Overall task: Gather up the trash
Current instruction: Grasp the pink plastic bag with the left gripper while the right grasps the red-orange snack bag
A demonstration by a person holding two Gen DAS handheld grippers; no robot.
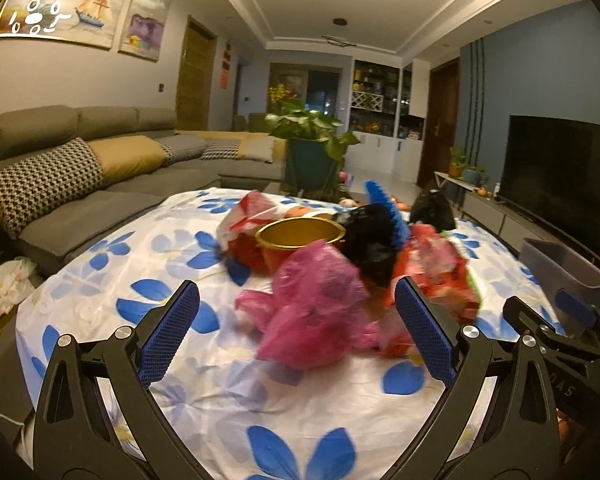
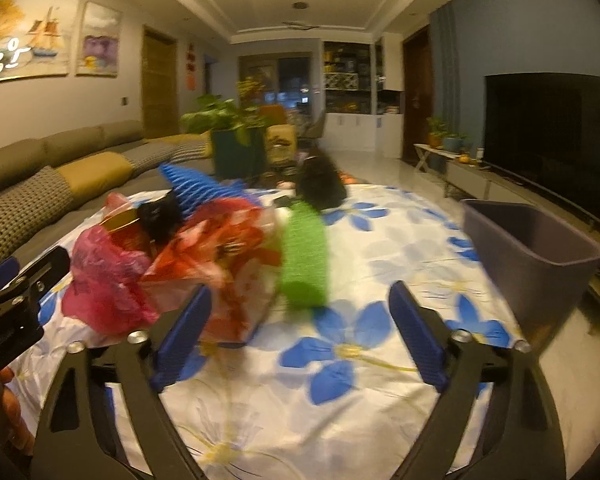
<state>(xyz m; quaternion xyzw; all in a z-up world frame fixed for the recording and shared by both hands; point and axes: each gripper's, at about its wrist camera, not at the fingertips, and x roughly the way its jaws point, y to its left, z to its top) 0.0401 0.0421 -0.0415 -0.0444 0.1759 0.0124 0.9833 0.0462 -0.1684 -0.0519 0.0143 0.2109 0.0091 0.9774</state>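
Two hand-held grippers hang over a worktop draped in a white cloth [image 1: 204, 380] printed with blue flowers. The left gripper [image 1: 296, 330] has its blue-padded jaws spread wide with nothing pressed between them; a crumpled pink plastic bag [image 1: 312, 312] lies on the cloth in the gap ahead of them, clear of both pads. The right gripper [image 2: 300, 332] is likewise wide apart and empty, its jaws over bare cloth.

Just beyond the pink bag, the trash sits heaped near the middle of the worktop: a red printed wrapper [image 2: 228, 248], a gold-rimmed round tin [image 1: 300, 234] standing upright with its open mouth facing up, and a black plastic bag [image 1: 370, 236] beside it. A green ribbed strip [image 2: 304, 256] lies with its long axis running away from the right gripper, its near end curled down onto the cloth. Behind the heap, a blue ribbed piece [image 2: 196, 188] slants up to the left, and a second black bag [image 2: 322, 180] rests at the far edge. Motion blur leaves any print on the wrappers unreadable.

A grey plastic bin [image 2: 536, 256] stands open on the right side of the worktop, well apart from the heap. Past it are a grey sofa [image 1: 100, 168], a potted plant [image 1: 312, 148] and a dark television [image 2: 552, 136].
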